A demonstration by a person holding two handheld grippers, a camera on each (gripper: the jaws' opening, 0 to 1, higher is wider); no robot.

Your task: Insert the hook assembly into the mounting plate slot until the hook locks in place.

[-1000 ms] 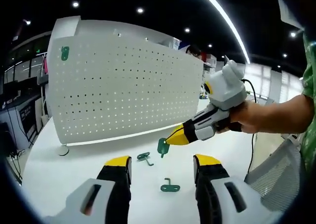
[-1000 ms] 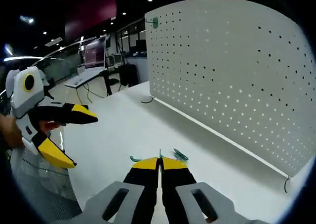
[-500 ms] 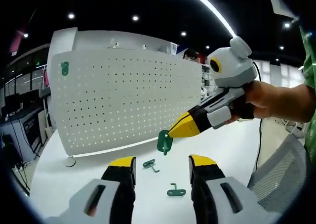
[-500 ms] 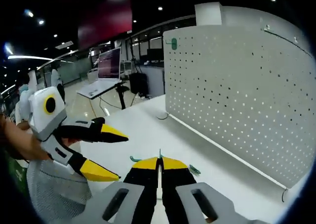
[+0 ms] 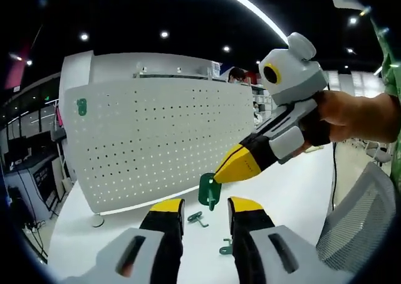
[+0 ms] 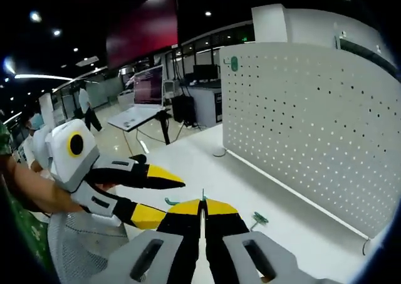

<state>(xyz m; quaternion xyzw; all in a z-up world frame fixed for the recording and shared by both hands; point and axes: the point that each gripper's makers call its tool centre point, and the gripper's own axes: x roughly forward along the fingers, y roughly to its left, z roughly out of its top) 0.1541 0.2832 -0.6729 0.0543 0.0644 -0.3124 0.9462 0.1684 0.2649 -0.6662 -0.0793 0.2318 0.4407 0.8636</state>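
L view: right hand-held gripper comes in from the right, held by a person's hand. Its yellow jaw tips are closed onto a green hook, which hangs just below the tips, off the bench, directly above and between the tips of the left hand-held gripper. Hook is close to the L jaws but not touching them. L jaws parted w/ a clear gap, nothing between them.

Two more green hooks lie flat on the white bench: one just beyond the L jaw gap, another nearer, partly hidden by the right-side jaw.

White pegboard stands upright at far left of the bench, well apart from the held hook. One green hook already sits near its top left corner.

R view: right hand-held gripper jaws pressed together, only a thin green sliver visible at the tips; hook itself mostly hidden. Left hand-held gripper enters from the left, jaws spread, empty. Loose green hook on bench just right of R jaws. Pegboard on the right, mounted hook at its top near corner. Grey mesh chair back at near left.
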